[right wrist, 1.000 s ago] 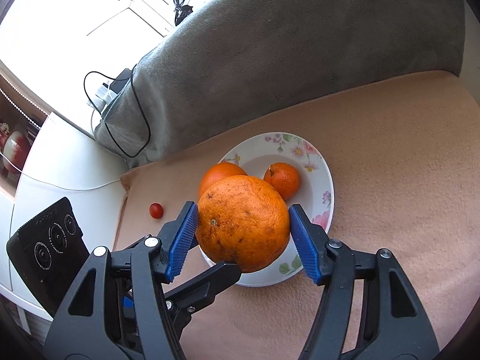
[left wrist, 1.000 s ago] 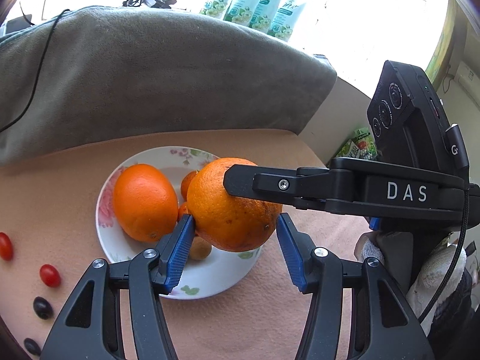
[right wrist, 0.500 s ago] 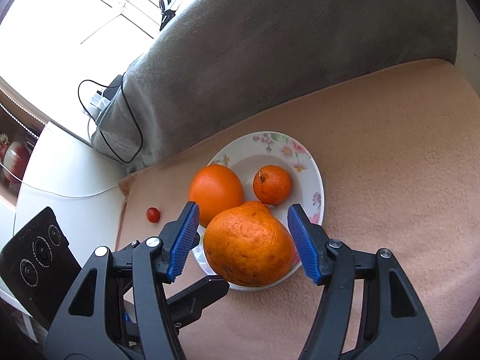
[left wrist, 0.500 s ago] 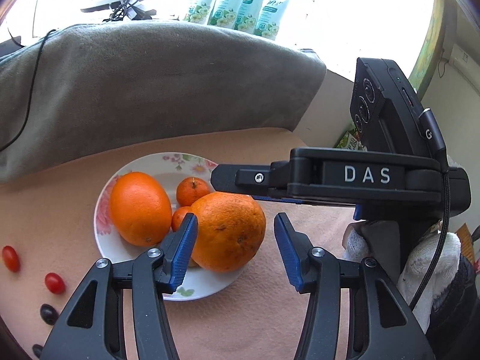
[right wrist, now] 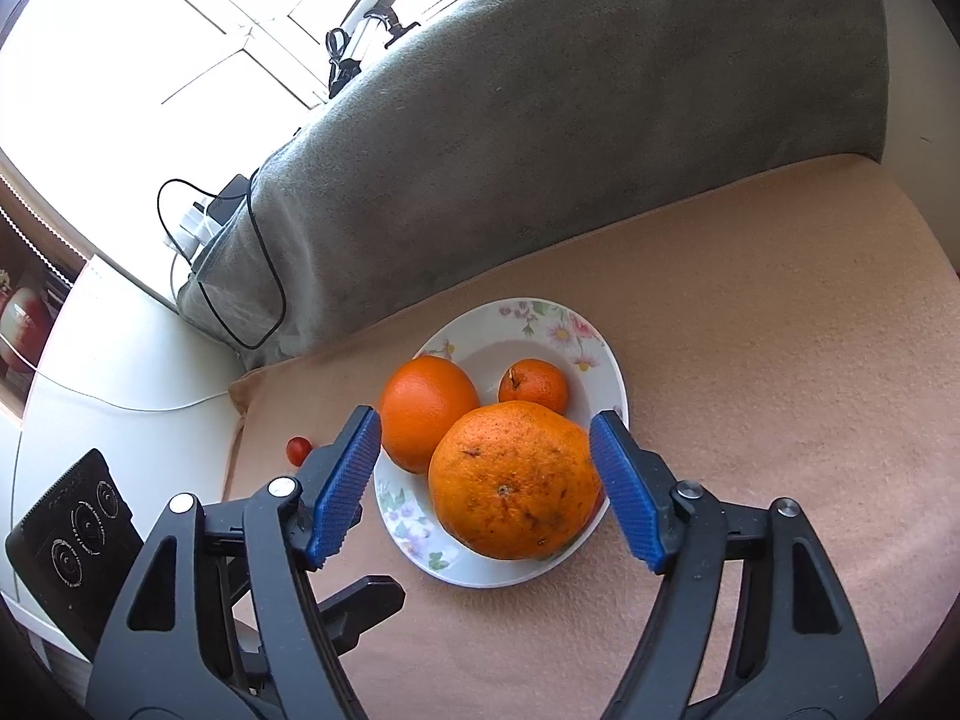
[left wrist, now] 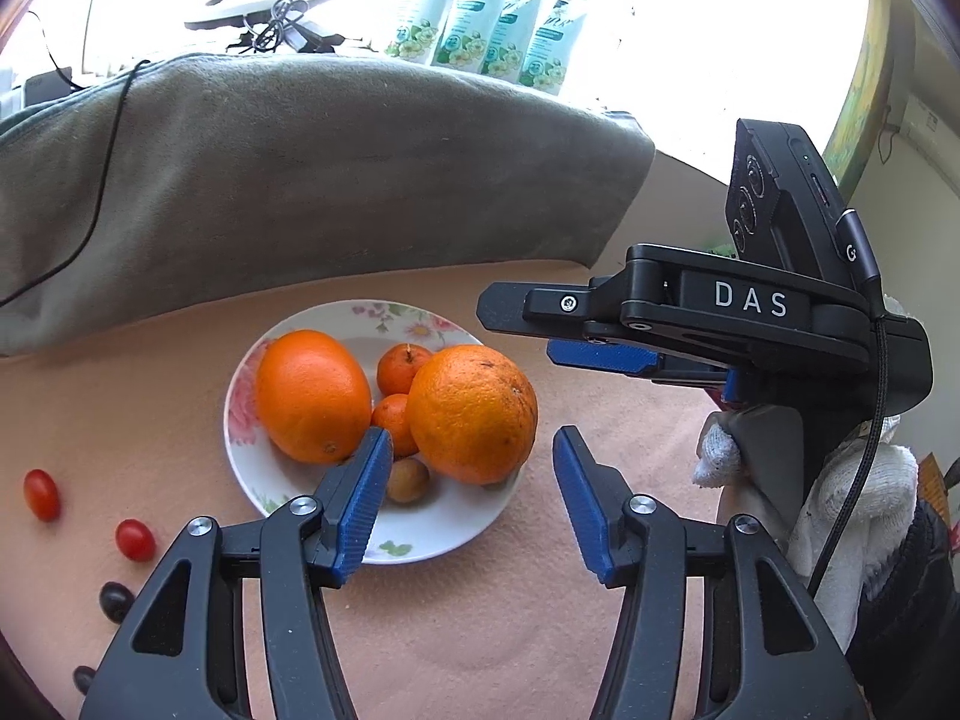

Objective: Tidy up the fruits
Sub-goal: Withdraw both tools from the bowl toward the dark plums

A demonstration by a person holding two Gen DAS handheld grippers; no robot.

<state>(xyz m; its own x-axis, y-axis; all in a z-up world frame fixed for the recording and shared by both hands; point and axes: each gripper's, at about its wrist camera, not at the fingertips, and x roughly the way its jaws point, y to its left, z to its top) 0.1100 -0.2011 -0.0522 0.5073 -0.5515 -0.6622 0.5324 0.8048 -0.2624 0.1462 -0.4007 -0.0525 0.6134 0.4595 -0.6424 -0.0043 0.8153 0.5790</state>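
Now speckled, dimpled orange (right wrist: 515,482) on plate (right wrist: 612,372)

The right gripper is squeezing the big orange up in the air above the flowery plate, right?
Not quite. The right gripper is open, its blue pads clear of the big orange, which is sitting on the flowery plate, not in the air. The right wrist view shows it.

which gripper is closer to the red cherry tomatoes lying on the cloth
Left. The left gripper hangs open at the plate's near rim, the cherry tomatoes just off its left finger. The right gripper straddles the speckled orange, across the plate from them.
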